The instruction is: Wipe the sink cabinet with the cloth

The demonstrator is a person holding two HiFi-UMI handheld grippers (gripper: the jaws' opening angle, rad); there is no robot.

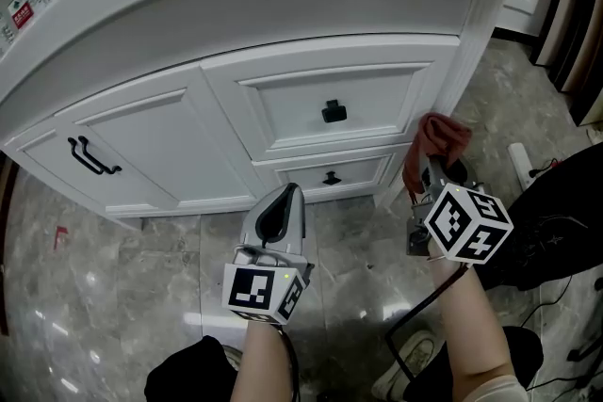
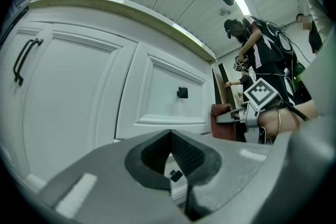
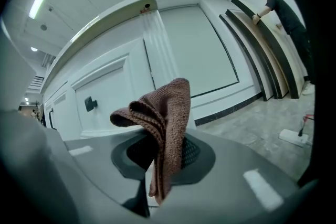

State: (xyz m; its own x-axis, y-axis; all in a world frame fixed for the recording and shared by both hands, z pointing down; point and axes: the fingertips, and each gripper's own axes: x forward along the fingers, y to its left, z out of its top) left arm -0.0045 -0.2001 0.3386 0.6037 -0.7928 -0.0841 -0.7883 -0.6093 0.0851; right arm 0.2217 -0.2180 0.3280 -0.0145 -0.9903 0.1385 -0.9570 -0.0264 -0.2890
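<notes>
Cloth: the reddish-brown knitted cloth [image 3: 163, 113] is pinched by its lower end, and the rest stands up past the fingertips in a loose bunch.
Cloth long axis: it runs roughly along the jaws, pointing away from the fingers. In the right gripper view one folded lobe droops to the left of them.
Right fingers: the right gripper [image 1: 429, 169] has its jaws closed on the cloth [image 1: 441, 138], and the fabric fills the space between the pads.
Cloth to cabinet: the bunch lies just beside the foot of the fluted corner post [image 1: 466, 52] on the white panelled sink cabinet [image 1: 141, 155]. Whether it touches the paint cannot be told from any view.
Direction from right fingers: the corner post [image 3: 157, 44] is straight ahead of the fingertips. The upper drawer front [image 1: 367, 94], with its black square knob [image 1: 334, 111], lies ahead and to their left.
Left fingers: the left gripper [image 1: 285, 198] has its jaws together with nothing between the pads [image 2: 157, 157].
Left fingers to cabinet: they point at the lower drawer [image 1: 363, 172], apart from it, and carry no cloth.
Nearer arm: the right one, since its cloth is already at the cabinet's right edge.
Judged next move: press the bunch forward onto the post or the drawer face, then sweep left across the front. Contact probably depends on leading with the cloth rather than the hard jaw tips.
</notes>
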